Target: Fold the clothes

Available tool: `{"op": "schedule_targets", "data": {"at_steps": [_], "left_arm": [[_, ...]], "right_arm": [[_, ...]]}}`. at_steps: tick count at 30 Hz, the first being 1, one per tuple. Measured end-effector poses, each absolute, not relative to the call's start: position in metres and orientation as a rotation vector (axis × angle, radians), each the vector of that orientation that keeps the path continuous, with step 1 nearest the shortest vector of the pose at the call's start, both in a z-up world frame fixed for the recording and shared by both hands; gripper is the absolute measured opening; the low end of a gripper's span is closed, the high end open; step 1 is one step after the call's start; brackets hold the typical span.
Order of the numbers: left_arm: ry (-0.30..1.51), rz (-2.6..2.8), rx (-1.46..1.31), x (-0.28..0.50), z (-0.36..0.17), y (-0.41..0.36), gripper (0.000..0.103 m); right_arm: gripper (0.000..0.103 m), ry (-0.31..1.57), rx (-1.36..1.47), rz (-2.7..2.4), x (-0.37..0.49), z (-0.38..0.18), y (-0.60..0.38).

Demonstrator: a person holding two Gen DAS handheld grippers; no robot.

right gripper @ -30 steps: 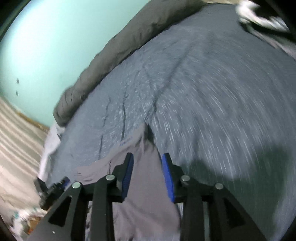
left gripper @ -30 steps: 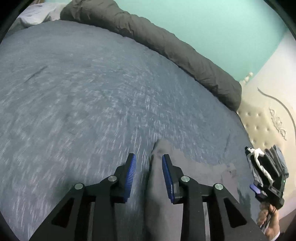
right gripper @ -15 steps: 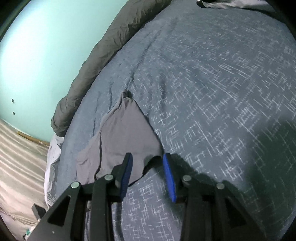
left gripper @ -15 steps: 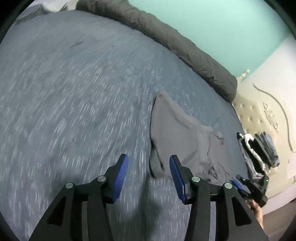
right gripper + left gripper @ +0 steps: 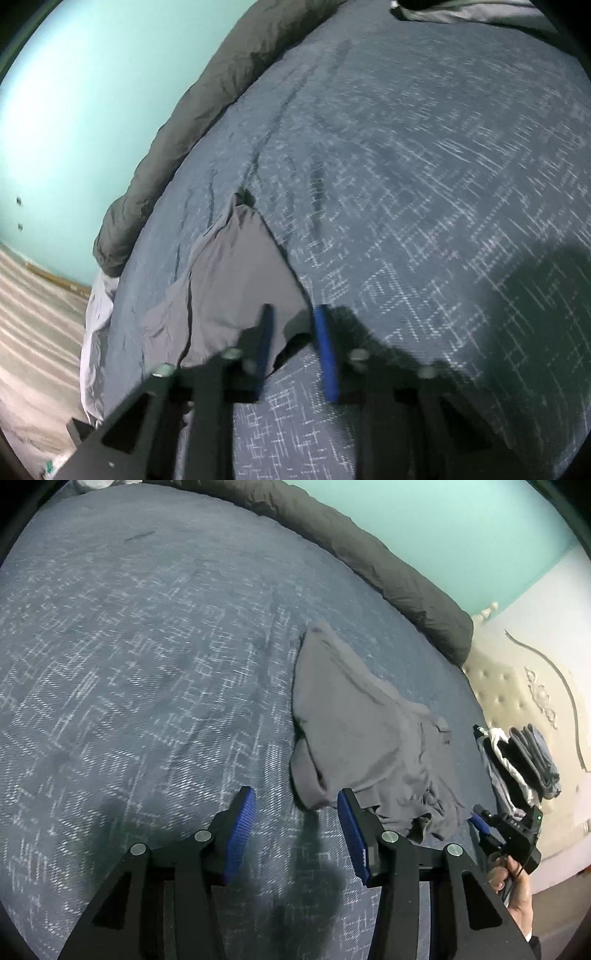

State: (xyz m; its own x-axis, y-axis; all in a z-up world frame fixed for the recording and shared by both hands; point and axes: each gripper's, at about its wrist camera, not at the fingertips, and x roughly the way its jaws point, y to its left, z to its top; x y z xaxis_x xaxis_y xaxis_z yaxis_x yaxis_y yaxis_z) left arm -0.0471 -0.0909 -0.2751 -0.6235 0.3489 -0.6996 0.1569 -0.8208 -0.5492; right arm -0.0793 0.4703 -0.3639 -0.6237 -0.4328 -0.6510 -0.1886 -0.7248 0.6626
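One soft, wrinkled grey cloth garment (image 5: 354, 734) lies crumpled on the blue woven bedspread (image 5: 147, 664). Left gripper (image 5: 295, 805) is spread, empty, beside its hem. Right gripper (image 5: 293, 332), blurred, has been closing around a corner; a gap remains.

Dark grey bolster (image 5: 388, 565) along blue bedspread (image 5: 147, 664); turquoise wall (image 5: 92, 92) behind.

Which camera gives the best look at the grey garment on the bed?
The left wrist view: the grey garment lies sharp and nearly whole there, beyond the open left gripper. The right wrist view is blurred, and the right gripper hides the garment's near edge.
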Motion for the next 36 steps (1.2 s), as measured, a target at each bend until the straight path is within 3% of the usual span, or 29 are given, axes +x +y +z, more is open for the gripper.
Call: {"op": "schedule_targets", "data": {"at_steps": [4,7,9,13,20,23,26,29,36], "left_arm": [[-0.866,2.588,-1.299,-0.054,-0.275,-0.087,0.043],[-0.862,2.576,-1.31,-0.057,-0.28,-0.085,0.027],[-0.848,2.567,-1.31,-0.061,-0.28,-0.081,0.011],[-0.813,2.589,-1.279,-0.064,-0.274,-0.08,0.002],[-0.844,2.589,-1.259,-0.066,-0.268,-0.085,0.001],[-0.76,2.554,-1.306,-0.066,-0.268,-0.07,0.001],[-0.641,2.567,-1.352,-0.068,-0.267,-0.058,0.006],[-0.594,2.579,-1.383,-0.069,-0.269,-0.057,0.02],[-0.504,2.589,-1.414,-0.083,-0.276,-0.051,0.019]], "right_arm": [[0.002,-1.102,1.278,-2.426,-0.084,-0.364,0.467],[0.002,-1.095,1.249,-2.441,-0.085,-0.359,0.469],[0.002,-1.119,1.23,-2.446,-0.084,-0.358,0.474],[0.001,-1.193,1.185,-2.445,-0.081,-0.355,0.49],[0.001,-1.214,1.159,-2.452,-0.083,-0.355,0.501],[0.001,-1.236,1.185,-2.445,-0.086,-0.363,0.5],[0.001,-1.236,1.186,-2.441,-0.087,-0.365,0.497],[0.001,-1.21,1.18,-2.447,-0.087,-0.363,0.494],[0.001,-1.232,1.18,-2.428,-0.088,-0.368,0.495]]}}
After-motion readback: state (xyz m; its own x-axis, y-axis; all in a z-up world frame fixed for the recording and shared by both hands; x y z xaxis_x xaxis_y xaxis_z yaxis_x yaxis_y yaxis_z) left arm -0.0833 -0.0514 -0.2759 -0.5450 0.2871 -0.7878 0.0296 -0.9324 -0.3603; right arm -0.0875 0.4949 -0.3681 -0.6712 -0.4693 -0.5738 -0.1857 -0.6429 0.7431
